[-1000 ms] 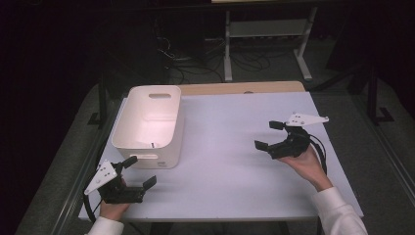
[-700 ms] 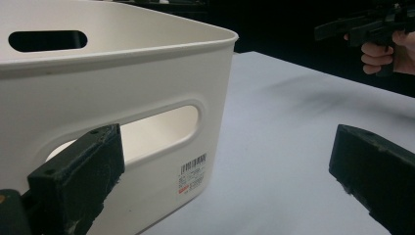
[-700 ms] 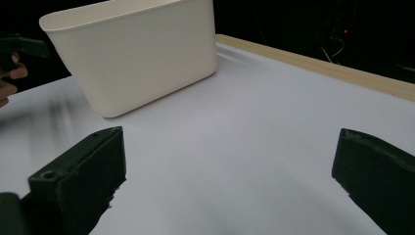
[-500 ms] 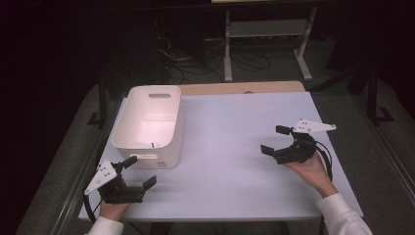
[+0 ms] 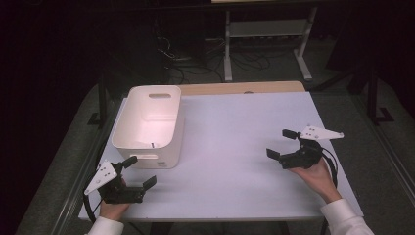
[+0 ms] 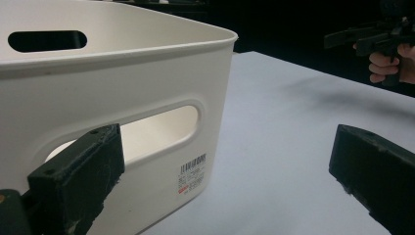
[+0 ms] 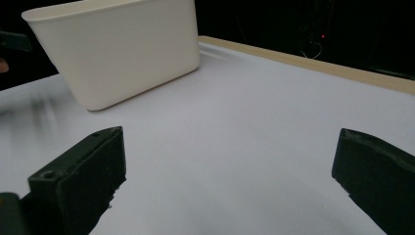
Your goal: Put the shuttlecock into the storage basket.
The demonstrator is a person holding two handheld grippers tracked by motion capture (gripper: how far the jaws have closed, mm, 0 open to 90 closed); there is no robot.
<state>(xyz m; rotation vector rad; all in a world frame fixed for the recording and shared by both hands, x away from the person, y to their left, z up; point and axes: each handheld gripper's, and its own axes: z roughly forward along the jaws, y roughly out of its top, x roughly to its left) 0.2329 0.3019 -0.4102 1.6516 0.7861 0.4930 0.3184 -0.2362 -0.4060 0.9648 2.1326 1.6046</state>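
Observation:
A white plastic bin (image 5: 149, 122) with handle slots stands on the left part of the white table (image 5: 235, 147). My left gripper (image 5: 138, 171) rests at the near left corner, just in front of the bin, open and empty. In the left gripper view the bin's near wall (image 6: 122, 98) with a barcode label (image 6: 192, 174) is close ahead, and the other gripper (image 6: 377, 39) shows far off in a hand. My right gripper (image 5: 281, 143) is held at the right side of the table, open, holding nothing. The right gripper view looks across bare table toward the bin (image 7: 122, 49).
A wooden strip (image 5: 240, 88) runs along the table's far edge. Beyond it, on the dark floor, stand a metal shelf frame (image 5: 266, 34) and loose cables (image 5: 195, 54). Metal rails (image 5: 93, 156) flank the table on both sides.
My right gripper has moved toward the table's right near side and dropped lower. The left gripper has stayed in place.

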